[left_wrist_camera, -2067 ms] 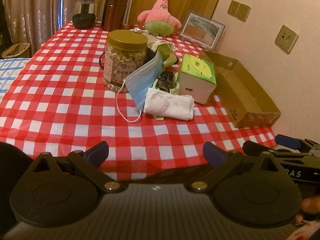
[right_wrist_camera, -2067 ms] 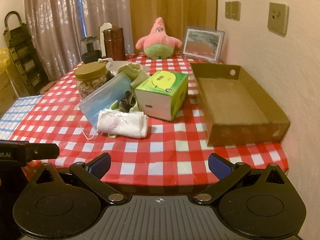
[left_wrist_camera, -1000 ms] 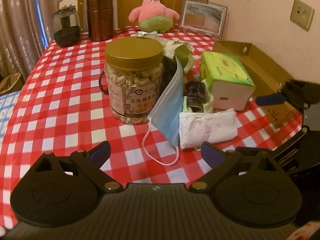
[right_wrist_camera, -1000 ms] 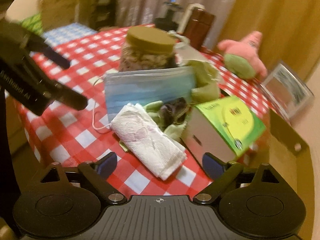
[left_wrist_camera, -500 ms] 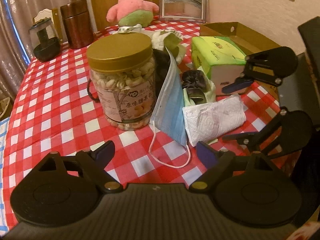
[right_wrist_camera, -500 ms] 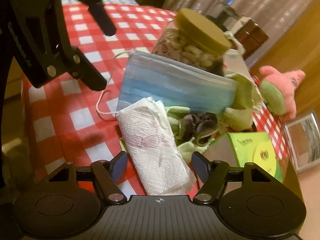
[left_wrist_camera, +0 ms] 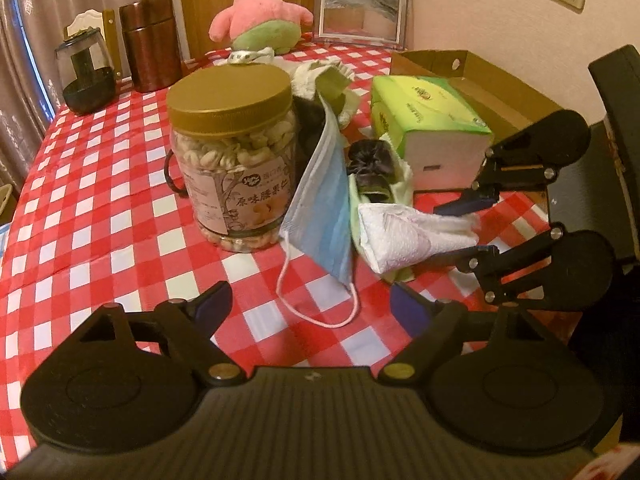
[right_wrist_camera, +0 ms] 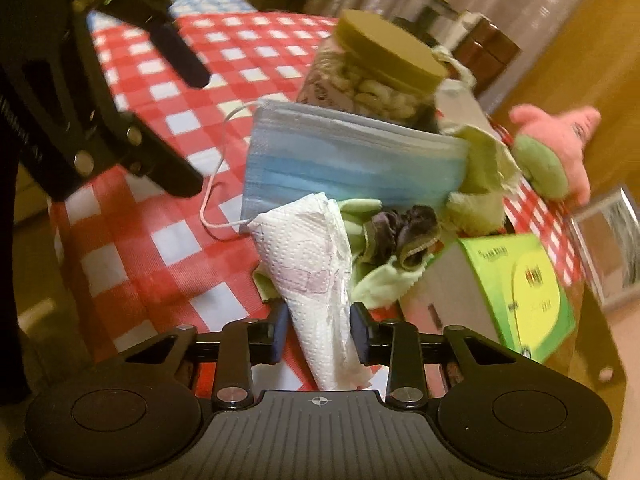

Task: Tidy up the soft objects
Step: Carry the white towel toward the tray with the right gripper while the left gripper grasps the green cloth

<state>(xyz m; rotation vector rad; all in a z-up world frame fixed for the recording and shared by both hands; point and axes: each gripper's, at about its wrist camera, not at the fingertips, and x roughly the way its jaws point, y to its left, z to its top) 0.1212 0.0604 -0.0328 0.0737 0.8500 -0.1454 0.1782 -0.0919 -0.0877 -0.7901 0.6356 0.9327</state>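
Tissue [right_wrist_camera: 320,280], loose ahead of wide right jaws a second ago, now sits squeezed between them as the right gripper [right_wrist_camera: 319,333] closes on it, so pickup has begun, while the left gripper [left_wrist_camera: 308,304] waits open, holding nothing.

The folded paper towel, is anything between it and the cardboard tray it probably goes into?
Yes. The green tissue box stands between the folded paper towel and the cardboard tray, so the right tool, closing on it, must go over or around.
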